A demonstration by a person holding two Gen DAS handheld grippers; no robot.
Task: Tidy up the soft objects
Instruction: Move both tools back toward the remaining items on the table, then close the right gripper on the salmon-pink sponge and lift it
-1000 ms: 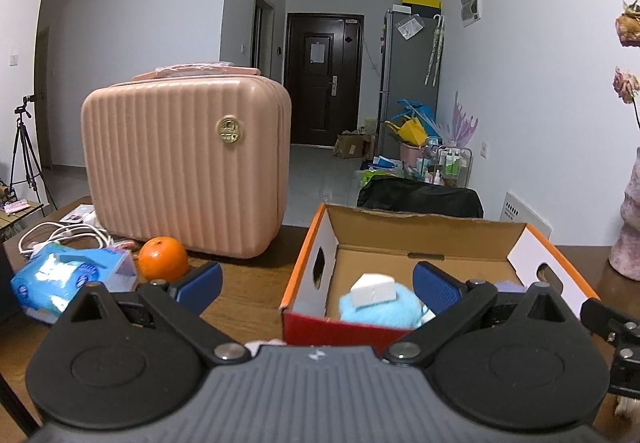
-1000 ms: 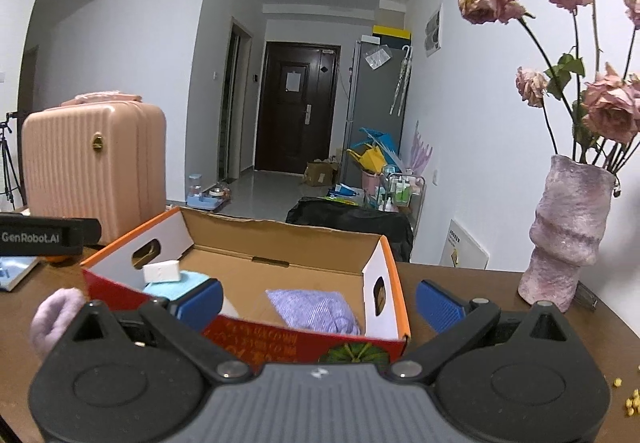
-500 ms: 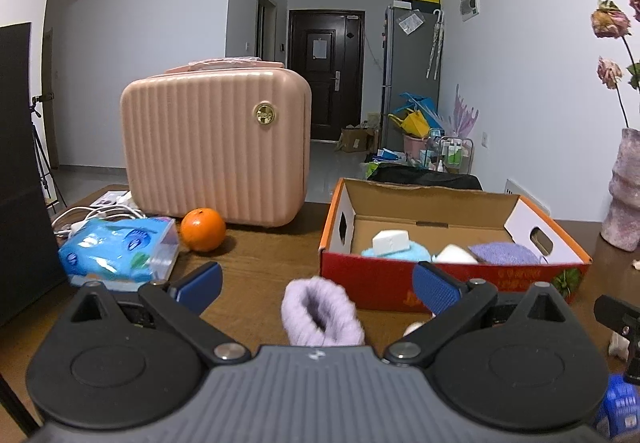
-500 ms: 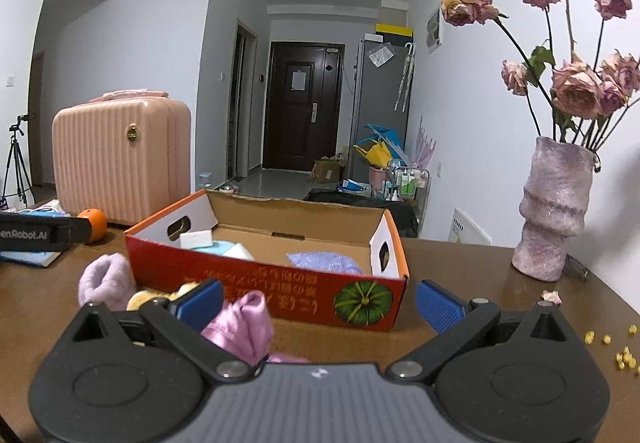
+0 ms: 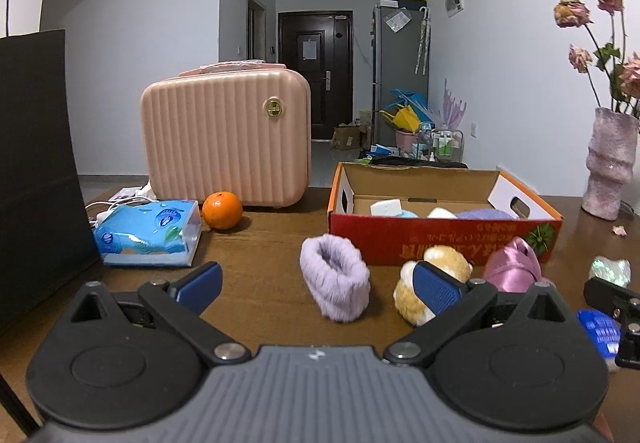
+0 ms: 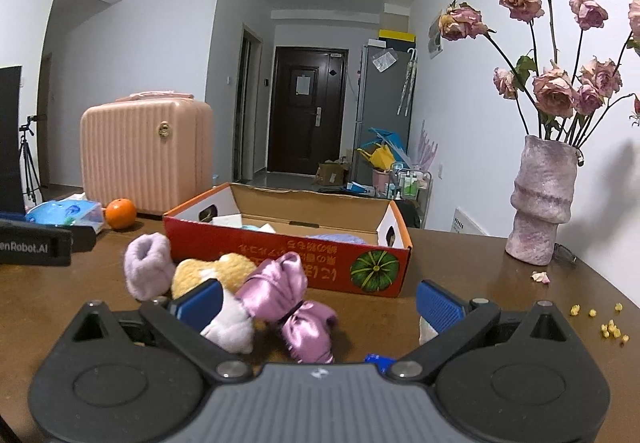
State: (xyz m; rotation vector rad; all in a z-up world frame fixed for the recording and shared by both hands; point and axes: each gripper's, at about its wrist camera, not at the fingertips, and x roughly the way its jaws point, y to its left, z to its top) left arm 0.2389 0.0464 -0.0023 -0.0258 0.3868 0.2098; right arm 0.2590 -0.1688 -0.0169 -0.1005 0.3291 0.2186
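A red cardboard box [image 5: 440, 241] [image 6: 288, 255] stands open on the brown table and holds a blue, a white and a purple soft item. In front of it lie a fluffy purple band [image 5: 334, 275] [image 6: 146, 269], a tan plush toy [image 5: 430, 281] [image 6: 210, 275] and a pink satin bow [image 5: 512, 269] [image 6: 292, 307]. My left gripper [image 5: 318, 285] is open and empty, with the purple band between its fingers' line. My right gripper [image 6: 318, 301] is open and empty, just behind the pink bow.
A pink suitcase [image 5: 226, 139], an orange [image 5: 222, 210] and a blue tissue pack [image 5: 148, 233] sit at the left. A black panel [image 5: 36, 163] stands at the far left. A vase of dried roses [image 6: 542, 199] stands at the right. Yellow crumbs [image 6: 608, 325] lie near it.
Both grippers have pulled back from the box toward the table's near side. The soft items in front of the box have come into view.
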